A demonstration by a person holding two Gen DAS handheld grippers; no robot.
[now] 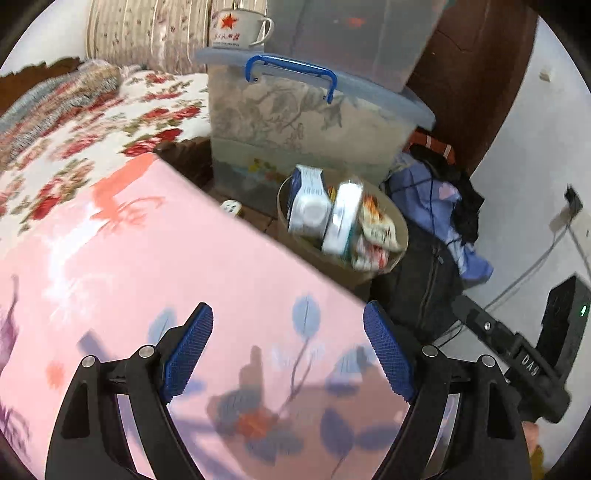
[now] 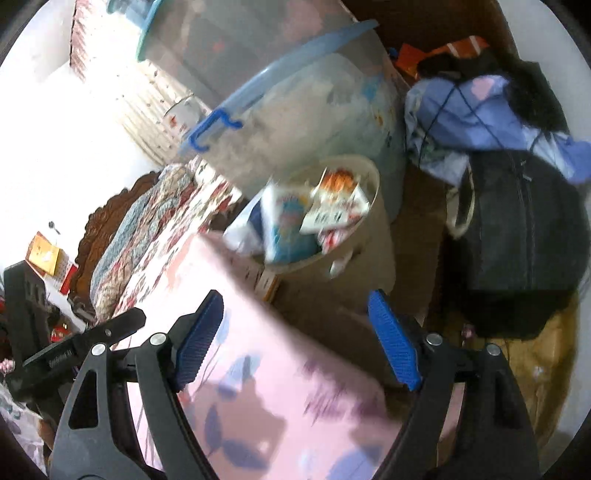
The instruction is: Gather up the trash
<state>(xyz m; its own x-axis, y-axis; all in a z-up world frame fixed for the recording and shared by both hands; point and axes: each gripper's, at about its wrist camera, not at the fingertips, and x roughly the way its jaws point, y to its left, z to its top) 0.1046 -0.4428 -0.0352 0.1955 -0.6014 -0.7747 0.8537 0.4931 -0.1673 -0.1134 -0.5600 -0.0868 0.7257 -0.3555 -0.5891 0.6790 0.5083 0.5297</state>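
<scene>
A beige waste bin [image 1: 325, 264] stands on the floor beside the bed, full of trash. In it are a blue-and-white box [image 1: 308, 206], a white-and-teal box [image 1: 341, 221] and crumpled red-orange wrappers [image 1: 376, 225]. My left gripper [image 1: 287, 306] hangs open over the pink blanket [image 1: 184, 258], short of the bin, with nothing between its blue pads. In the right wrist view the same bin [image 2: 373, 236] shows a blue box [image 2: 291, 225] and wrappers [image 2: 340, 199]. My right gripper [image 2: 295, 293] is open and empty above the blanket's edge [image 2: 258, 369]. Both views are motion-blurred.
A clear storage tub with a blue handle [image 1: 306, 125] stands behind the bin, with an enamel mug [image 1: 240, 27] on its lid. A black backpack [image 1: 424, 288] and purple clothes [image 1: 436, 206] lie to the bin's right. The floral bedspread [image 1: 92, 122] fills the left.
</scene>
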